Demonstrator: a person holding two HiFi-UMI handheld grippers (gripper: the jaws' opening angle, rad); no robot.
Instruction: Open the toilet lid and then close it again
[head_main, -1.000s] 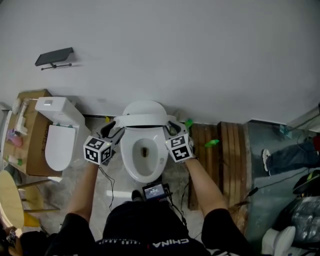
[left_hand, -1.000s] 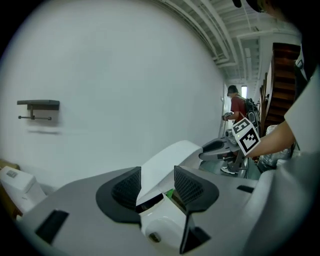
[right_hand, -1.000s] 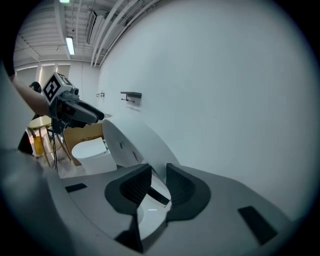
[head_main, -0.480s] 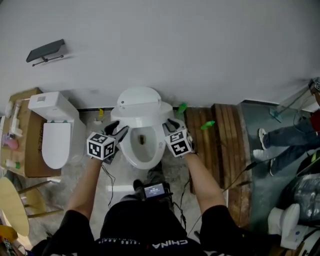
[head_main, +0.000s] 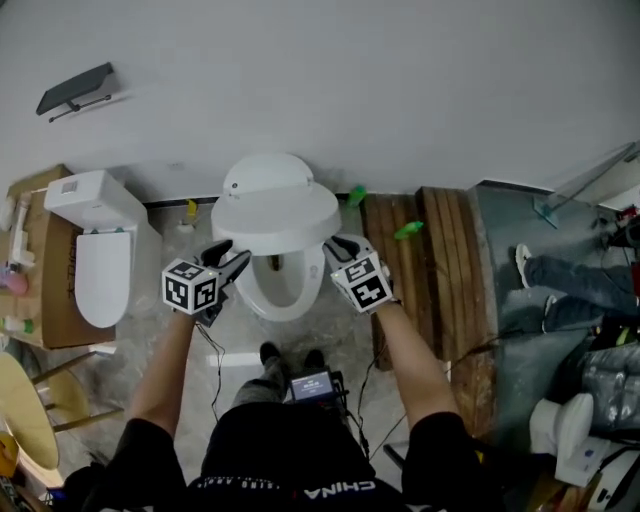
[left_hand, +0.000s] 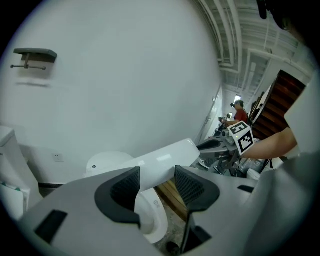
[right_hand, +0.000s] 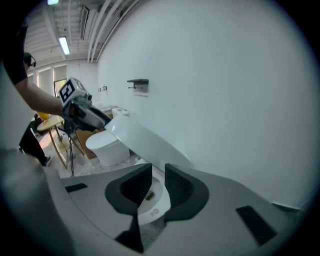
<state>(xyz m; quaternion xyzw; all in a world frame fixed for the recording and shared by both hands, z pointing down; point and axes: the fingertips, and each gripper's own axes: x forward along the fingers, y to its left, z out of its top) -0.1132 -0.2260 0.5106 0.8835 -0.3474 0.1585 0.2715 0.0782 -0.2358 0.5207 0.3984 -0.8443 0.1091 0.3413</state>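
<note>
The white toilet lid (head_main: 275, 215) hangs half lowered over the open bowl (head_main: 280, 292), tilted up toward the wall. My left gripper (head_main: 228, 256) holds the lid's left edge and my right gripper (head_main: 338, 246) holds its right edge. In the left gripper view the lid (left_hand: 165, 156) fills the gap between the left gripper's (left_hand: 157, 182) black pads; those jaws have just been opening slightly, with the lid still between them. In the right gripper view the lid's edge (right_hand: 145, 142) runs down into the narrow gap of the right gripper (right_hand: 154, 182), with the bowl (right_hand: 150, 202) showing below.
A second white toilet (head_main: 90, 250) stands at the left beside a cardboard box (head_main: 45, 310). Wooden planks (head_main: 430, 270) lie on the floor to the right. A small dark shelf (head_main: 75, 88) is fixed on the wall. A person's legs (head_main: 570, 290) are at the far right.
The lid has swung down from nearly upright against the wall to half lowered over the bowl. Both grippers have come toward me and down with it.
</note>
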